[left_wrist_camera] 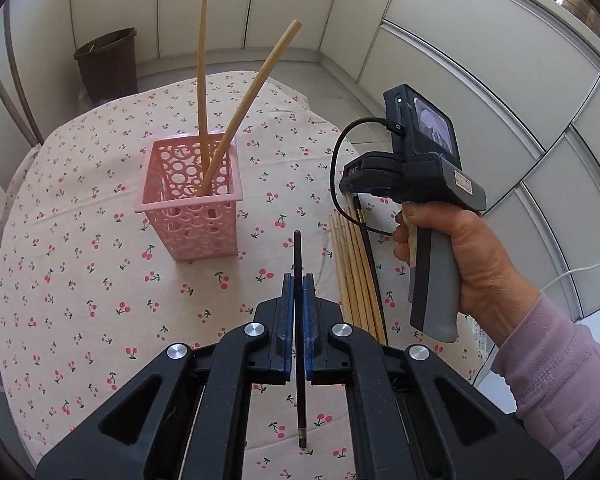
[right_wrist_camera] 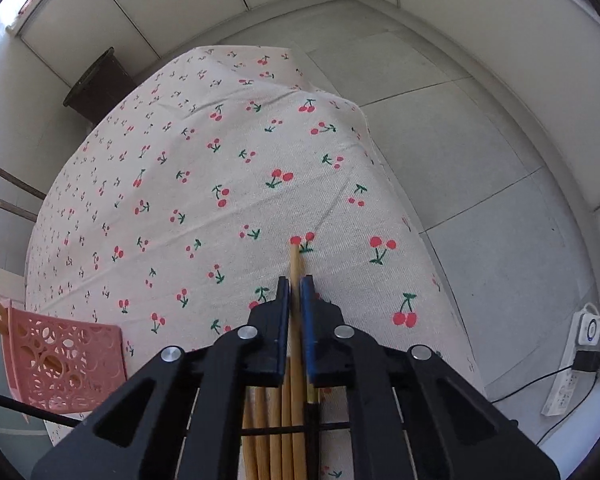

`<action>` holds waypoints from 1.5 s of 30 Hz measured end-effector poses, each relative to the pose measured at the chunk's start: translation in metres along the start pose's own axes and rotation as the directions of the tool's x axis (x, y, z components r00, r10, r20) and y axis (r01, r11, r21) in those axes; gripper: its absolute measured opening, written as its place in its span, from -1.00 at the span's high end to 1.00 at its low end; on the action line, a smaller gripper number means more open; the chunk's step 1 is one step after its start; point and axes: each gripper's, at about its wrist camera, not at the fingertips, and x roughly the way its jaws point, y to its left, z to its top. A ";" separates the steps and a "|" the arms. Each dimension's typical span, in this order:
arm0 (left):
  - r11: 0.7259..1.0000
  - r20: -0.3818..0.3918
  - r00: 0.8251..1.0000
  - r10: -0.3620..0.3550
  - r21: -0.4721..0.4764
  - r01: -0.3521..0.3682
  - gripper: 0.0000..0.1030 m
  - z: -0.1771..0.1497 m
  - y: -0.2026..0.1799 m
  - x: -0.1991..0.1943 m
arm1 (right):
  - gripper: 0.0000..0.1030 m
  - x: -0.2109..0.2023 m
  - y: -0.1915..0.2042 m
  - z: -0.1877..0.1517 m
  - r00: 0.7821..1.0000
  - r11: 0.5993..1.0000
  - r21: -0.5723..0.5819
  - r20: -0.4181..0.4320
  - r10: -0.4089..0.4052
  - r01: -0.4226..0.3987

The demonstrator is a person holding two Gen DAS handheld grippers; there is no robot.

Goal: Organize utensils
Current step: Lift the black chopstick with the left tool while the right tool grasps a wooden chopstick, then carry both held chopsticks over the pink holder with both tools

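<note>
Left wrist view: left gripper (left_wrist_camera: 299,280) clenched on dark chopstick (left_wrist_camera: 299,340), above worktop (left_wrist_camera: 80,280), near pink holder (left_wrist_camera: 190,200) with two bamboo chopsticks (left_wrist_camera: 228,136). Right gripper (right_wrist_camera: 295,284) clamped on bamboo chopstick (right_wrist_camera: 296,264) from pile. Next: lift, drop into holder.

Both wrist views look steeply down, close over the cherry-print tablecloth (left_wrist_camera: 100,280); both show the pink basket (right_wrist_camera: 60,360)
</note>
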 end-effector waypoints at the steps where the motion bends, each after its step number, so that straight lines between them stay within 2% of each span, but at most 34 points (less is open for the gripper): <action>1: 1.000 -0.001 1.000 0.001 -0.006 -0.001 0.93 0.000 0.002 0.001 | 0.90 0.000 -0.001 0.001 1.000 1.000 -0.002 0.012 0.007 -0.007; 7: 1.000 0.021 1.000 0.011 -0.022 -0.011 0.93 0.001 0.008 -0.005 | 0.90 -0.017 -0.002 -0.002 0.996 0.999 -0.007 0.080 0.032 -0.031; 12: 1.000 0.088 0.996 0.004 -0.024 -0.002 0.93 0.006 0.010 -0.031 | 0.90 -0.069 0.004 -0.021 0.985 0.997 -0.045 0.156 0.069 -0.063; 18: 1.000 0.156 0.988 -0.006 -0.024 0.010 0.93 0.008 0.011 -0.062 | 0.90 -0.144 0.008 -0.051 0.962 0.987 -0.118 0.238 0.134 -0.108; 27: 0.998 0.220 0.976 0.005 -0.055 0.007 0.93 0.014 0.015 -0.089 | 0.90 -0.231 0.031 -0.084 0.897 0.954 -0.264 0.375 0.235 -0.139; 33: 0.997 0.255 0.967 0.011 -0.076 0.009 0.93 0.017 0.023 -0.110 | 0.90 -0.262 0.046 -0.093 0.858 0.929 -0.307 0.402 0.322 -0.205; 41: 0.993 0.363 0.932 0.019 -0.118 0.025 0.93 0.039 0.037 -0.151 | 0.90 -0.306 0.052 -0.085 0.786 0.897 -0.326 0.450 0.425 -0.298; 45: 0.990 0.400 0.916 0.035 -0.139 0.023 0.94 0.053 0.042 -0.160 | 0.90 -0.319 0.054 -0.083 0.763 0.880 -0.337 0.451 0.463 -0.335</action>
